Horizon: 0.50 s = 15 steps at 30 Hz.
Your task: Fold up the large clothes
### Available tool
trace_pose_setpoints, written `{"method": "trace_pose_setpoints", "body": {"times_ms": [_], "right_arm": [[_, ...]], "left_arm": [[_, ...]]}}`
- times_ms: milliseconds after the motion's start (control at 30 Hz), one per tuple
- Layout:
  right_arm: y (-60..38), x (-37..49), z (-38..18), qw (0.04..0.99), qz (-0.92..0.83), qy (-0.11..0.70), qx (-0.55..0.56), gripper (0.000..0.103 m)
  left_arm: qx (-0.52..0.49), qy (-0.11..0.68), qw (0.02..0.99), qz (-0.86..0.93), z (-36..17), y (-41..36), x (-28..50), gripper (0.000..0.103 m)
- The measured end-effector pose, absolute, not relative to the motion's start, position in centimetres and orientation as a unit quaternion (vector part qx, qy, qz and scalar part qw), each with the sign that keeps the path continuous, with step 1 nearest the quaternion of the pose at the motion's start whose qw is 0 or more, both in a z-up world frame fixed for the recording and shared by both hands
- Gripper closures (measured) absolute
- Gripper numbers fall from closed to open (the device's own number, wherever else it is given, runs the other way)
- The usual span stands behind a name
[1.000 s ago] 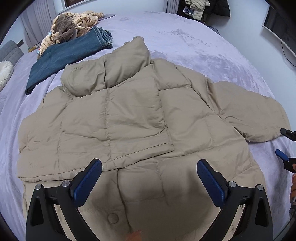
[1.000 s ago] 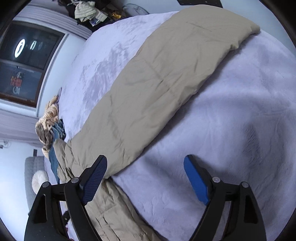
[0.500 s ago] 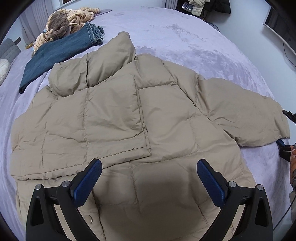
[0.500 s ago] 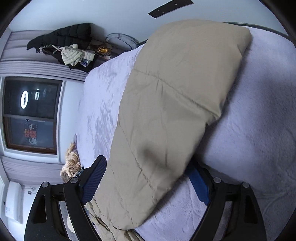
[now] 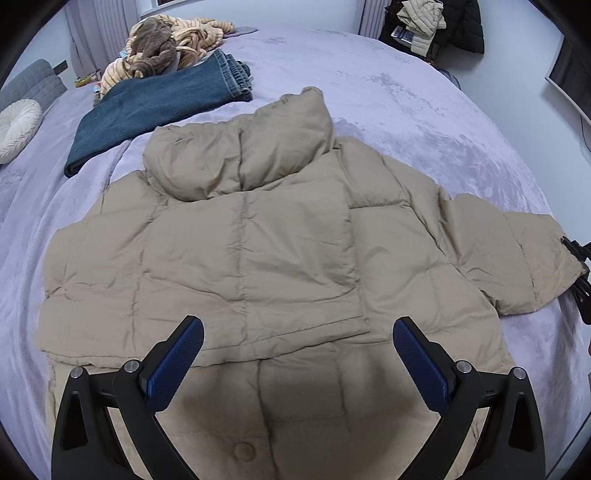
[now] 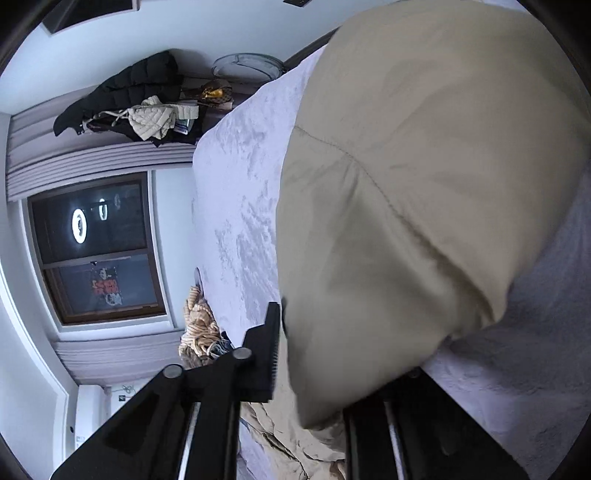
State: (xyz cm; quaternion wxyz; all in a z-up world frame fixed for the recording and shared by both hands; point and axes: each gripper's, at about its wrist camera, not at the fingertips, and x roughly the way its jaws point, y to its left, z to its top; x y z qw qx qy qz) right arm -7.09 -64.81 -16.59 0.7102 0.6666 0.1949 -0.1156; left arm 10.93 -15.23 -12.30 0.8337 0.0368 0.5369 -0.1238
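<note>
A tan puffer jacket [image 5: 258, 258] lies flat on the lilac bed [image 5: 406, 103], its left sleeve folded across the body and its right sleeve [image 5: 517, 266] stretched out to the right. My left gripper [image 5: 297, 363] is open and empty above the jacket's lower hem. My right gripper [image 6: 343, 365] has closed on the cuff of the right sleeve [image 6: 406, 221], which fills the right wrist view; it also shows at the right edge of the left wrist view [image 5: 578, 273].
Folded blue jeans [image 5: 159, 107] and a striped brown garment [image 5: 166, 44] lie at the bed's far left. A white round cushion [image 5: 16, 129] sits at the left. Clothes are piled on a stand [image 5: 432, 22] beyond the bed, beside a window [image 6: 96, 247].
My right gripper moved onto the sleeve cuff and closed on it. My left gripper shifted slightly over the jacket's hem, still open.
</note>
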Motion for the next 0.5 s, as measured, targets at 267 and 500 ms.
{"method": "trace_pose_setpoints", "body": {"times_ms": [267, 500], "right_arm": [[-54.7, 0.9, -7.4, 0.824, -0.030, 0.256, 0.504, 0.094], [-36.9, 7.7, -2.9, 0.902, 0.055, 0.335, 0.266, 0.094]], "left_arm": [[0.022, 0.521, 0.849, -0.088, -11.8, -7.7, 12.9, 0.000], [0.006, 0.514, 0.856, -0.050, -12.1, -0.5, 13.7, 0.000]]}}
